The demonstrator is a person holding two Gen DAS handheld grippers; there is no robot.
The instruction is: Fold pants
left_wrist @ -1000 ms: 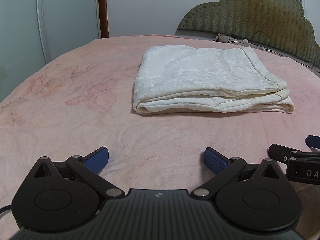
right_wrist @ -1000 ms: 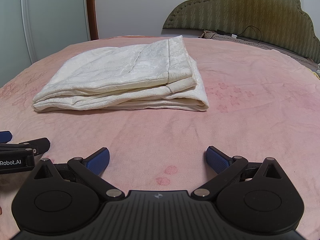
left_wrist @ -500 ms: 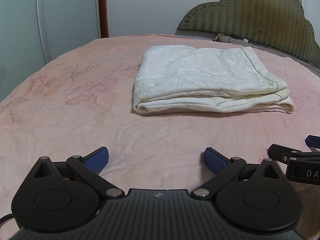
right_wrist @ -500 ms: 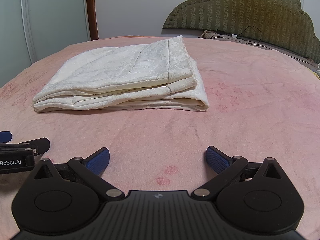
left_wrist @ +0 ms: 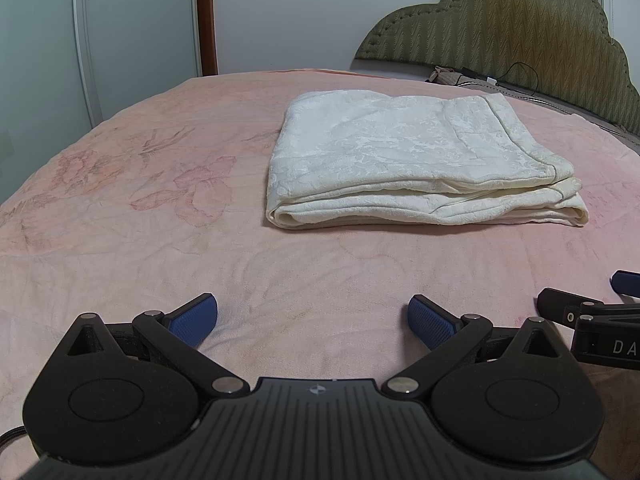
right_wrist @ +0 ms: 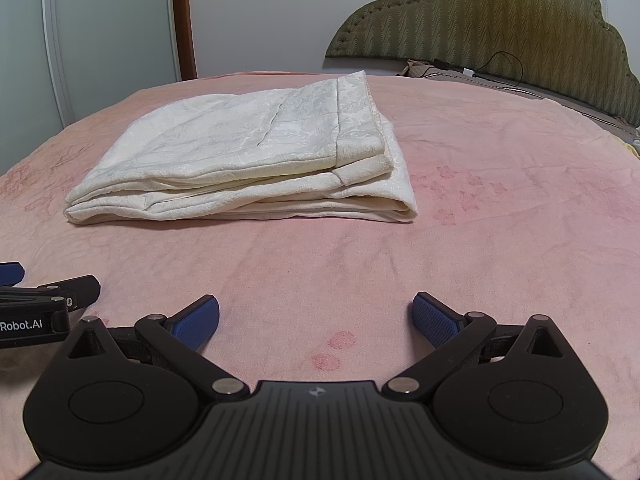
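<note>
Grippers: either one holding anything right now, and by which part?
Nothing held. Left gripper and right gripper are both open over the bedspread, short of the folded pants.

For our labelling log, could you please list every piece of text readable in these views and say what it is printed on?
"Robot.AI": white print on the black left tool, seen at the right wrist view's left edge.
"DA": white letters, cut off by the frame edge, on the black right tool in the left wrist view.
Nothing readable elsewhere.

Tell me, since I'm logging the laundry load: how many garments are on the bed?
1: cream pants, folded into a stack mid-bed on the pink bedspread, ahead of both open claws. Nothing else shows, though the bed's far edges are partly out of view.
</note>
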